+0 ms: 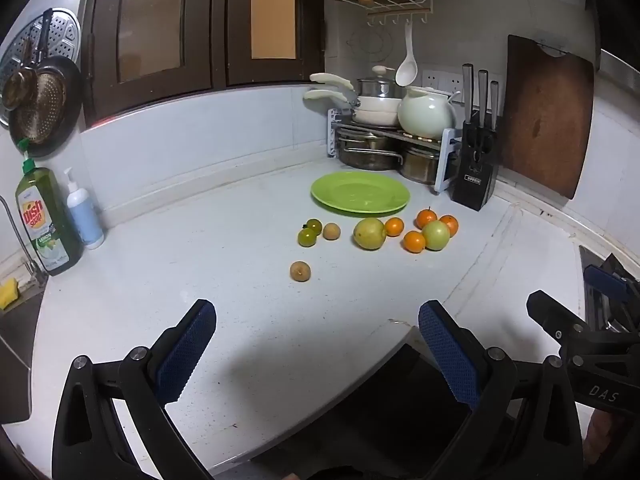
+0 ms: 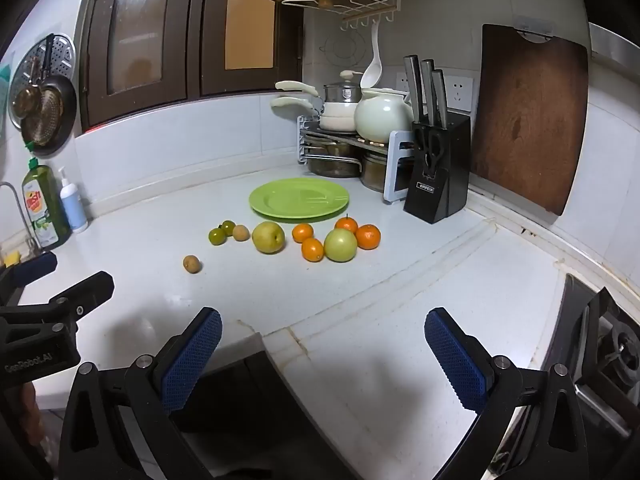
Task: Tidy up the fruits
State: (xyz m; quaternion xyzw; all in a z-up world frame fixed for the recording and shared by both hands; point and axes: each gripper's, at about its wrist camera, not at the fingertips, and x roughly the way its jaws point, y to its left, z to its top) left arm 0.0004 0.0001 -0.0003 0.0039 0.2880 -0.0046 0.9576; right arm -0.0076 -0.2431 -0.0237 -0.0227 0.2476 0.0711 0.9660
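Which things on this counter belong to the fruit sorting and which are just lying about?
For the job: green plate, four oranges, yellow pear, green apple, two small green fruits, two brown fruits.

Lying about: knife block, cutting board, dish soap, pot rack.

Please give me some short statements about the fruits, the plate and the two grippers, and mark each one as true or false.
1. The green plate has no fruit on it. True.
2. Four small oranges lie on the counter. True.
3. The left hand-held gripper is shut on a fruit. False: it is open and holds nothing.
4. One small brown fruit lies apart from the others, nearer the grippers. True.
5. The right hand-held gripper touches the yellow-green pear. False: it is open, well short of the fruits.
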